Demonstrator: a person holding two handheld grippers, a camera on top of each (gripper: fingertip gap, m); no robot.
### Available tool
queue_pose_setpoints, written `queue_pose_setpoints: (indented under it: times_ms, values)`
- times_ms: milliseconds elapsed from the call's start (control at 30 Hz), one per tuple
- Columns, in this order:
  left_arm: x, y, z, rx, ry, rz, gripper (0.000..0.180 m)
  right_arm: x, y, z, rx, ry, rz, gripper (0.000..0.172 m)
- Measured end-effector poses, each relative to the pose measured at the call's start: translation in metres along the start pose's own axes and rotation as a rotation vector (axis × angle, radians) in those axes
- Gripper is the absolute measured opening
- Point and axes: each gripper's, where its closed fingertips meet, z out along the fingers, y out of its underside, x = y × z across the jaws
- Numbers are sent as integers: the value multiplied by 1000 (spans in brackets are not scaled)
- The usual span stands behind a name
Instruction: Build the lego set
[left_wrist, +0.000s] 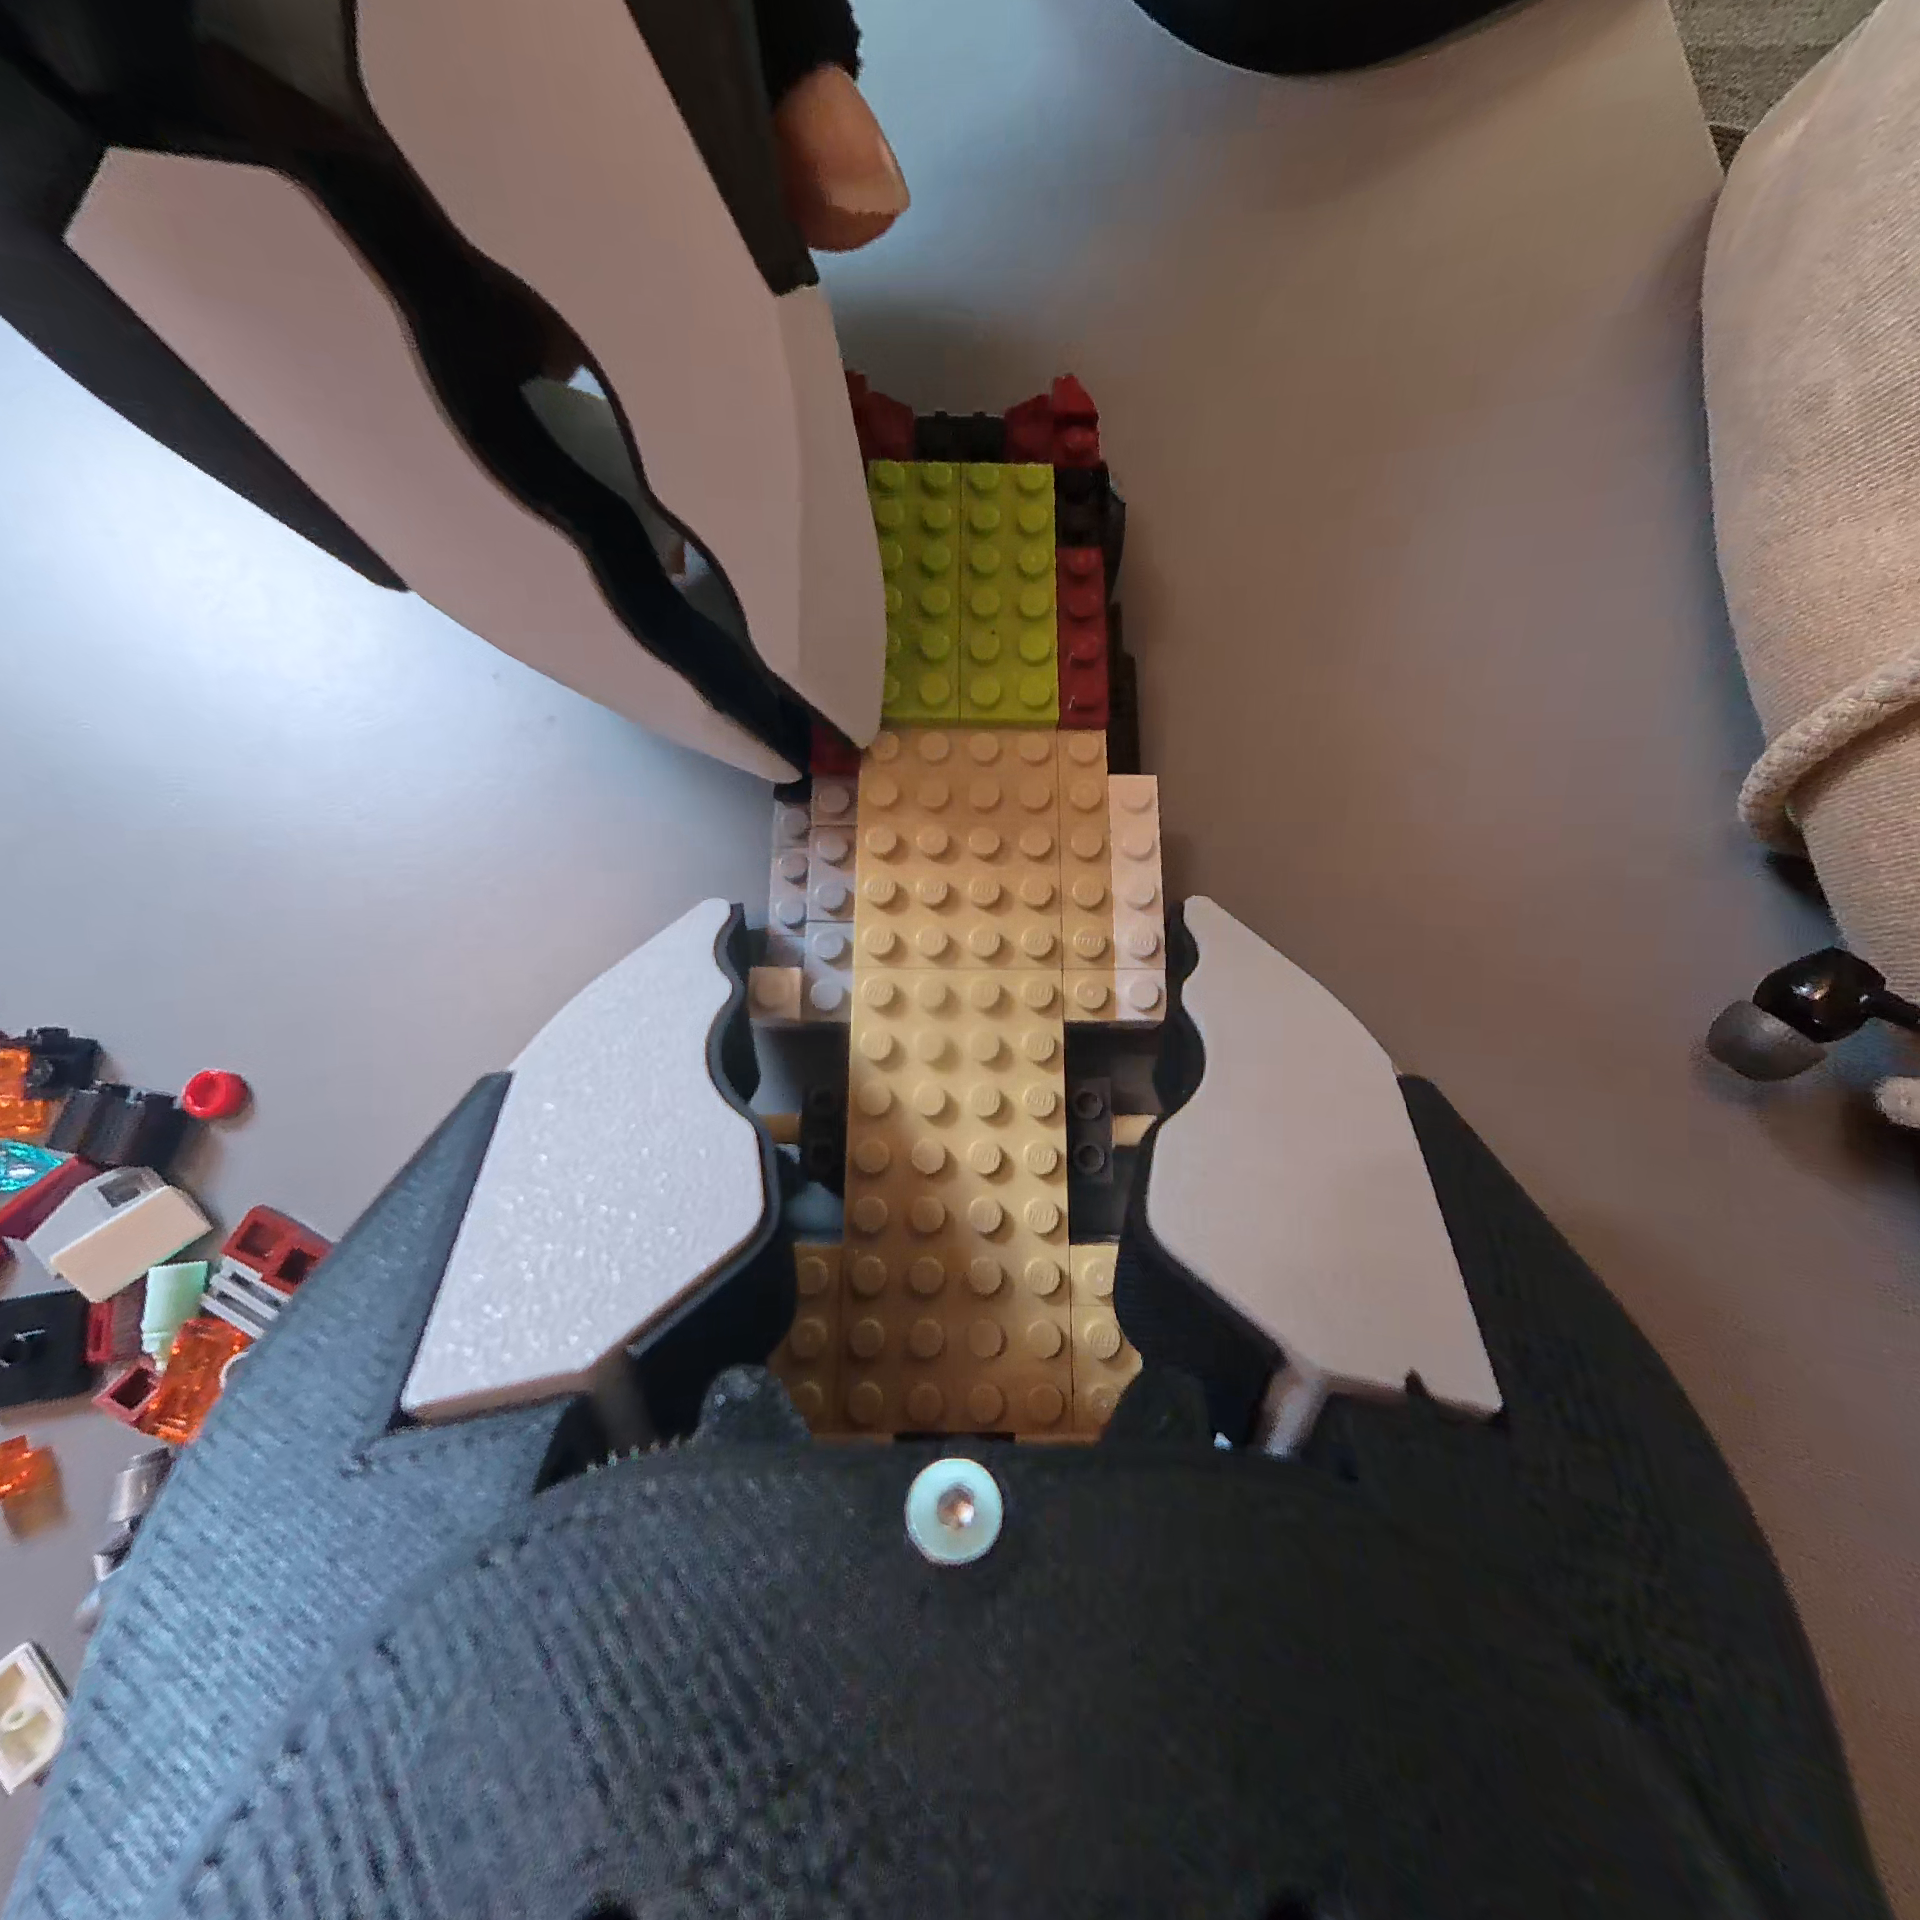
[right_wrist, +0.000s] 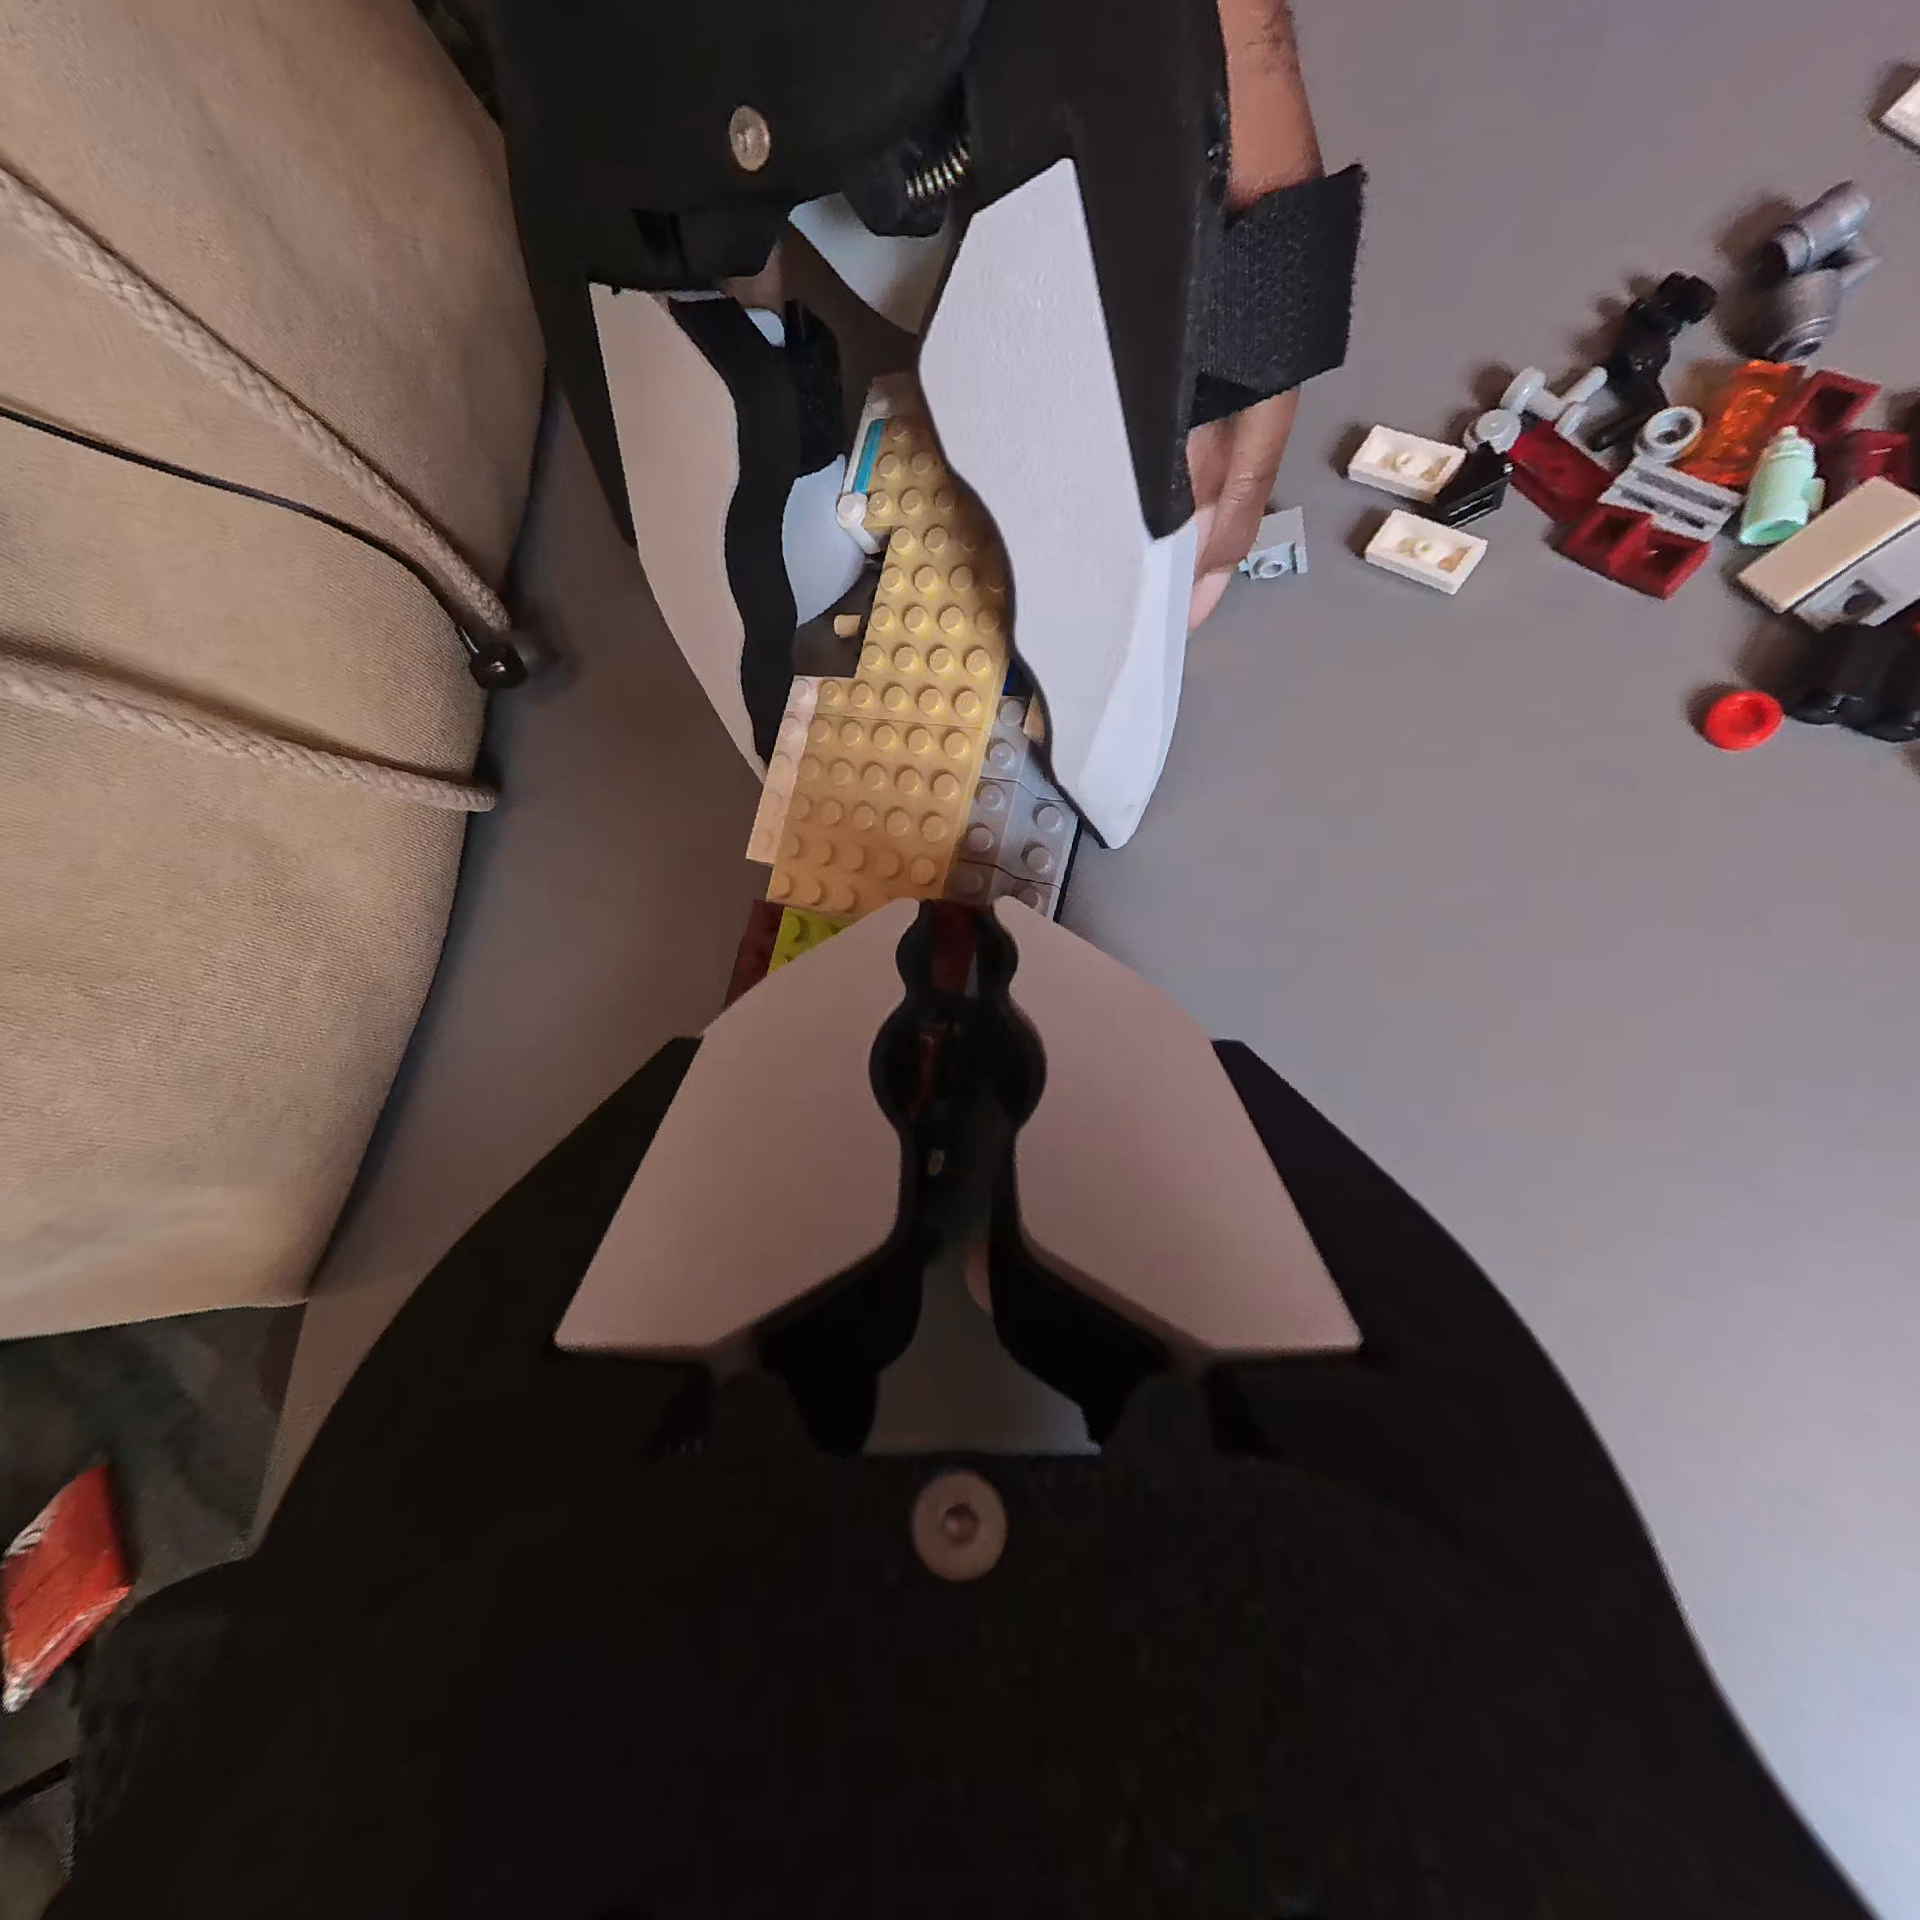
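I have my left gripper (left_wrist: 961, 935) spread wide around the brick model (left_wrist: 961, 1039) at mid-frame, its pads flanking the tan plates; I cannot tell whether they press. My right gripper (right_wrist: 956, 914), entering upper left in the left view, is clenched on a dark red brick (left_wrist: 831, 750) at the model's edge beside the lime plates (left_wrist: 966, 592). The model looks part-built, with loose pieces (right_wrist: 1662, 499) scattered at upper right in the right view. Everything sits on a smooth grey tabletop (left_wrist: 1403, 623); a beige cushion (right_wrist: 208, 623) borders it.
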Motion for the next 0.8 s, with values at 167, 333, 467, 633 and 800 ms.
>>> queue_pose_setpoints:
  times_ms: [167, 333, 467, 633, 800]
  values:
    - [0, 0, 0, 1, -3, 6, 76, -1, -2, -1, 47, 40, -86, 7]
    - [1, 0, 0, 1, 2, 11, 76, -2, -2, -1, 120, 58, -108, 7]
    - [2, 0, 0, -2, 10, 3, 76, -6, -10, -7, 212, 31, -96, 7]
    - [2, 0, 0, -4, 9, 3, 76, 0, -19, -21, 282, 62, -65, 7]
    - [2, 0, 0, -4, 7, -1, 76, 6, -20, -37, 246, 123, -23, 7]
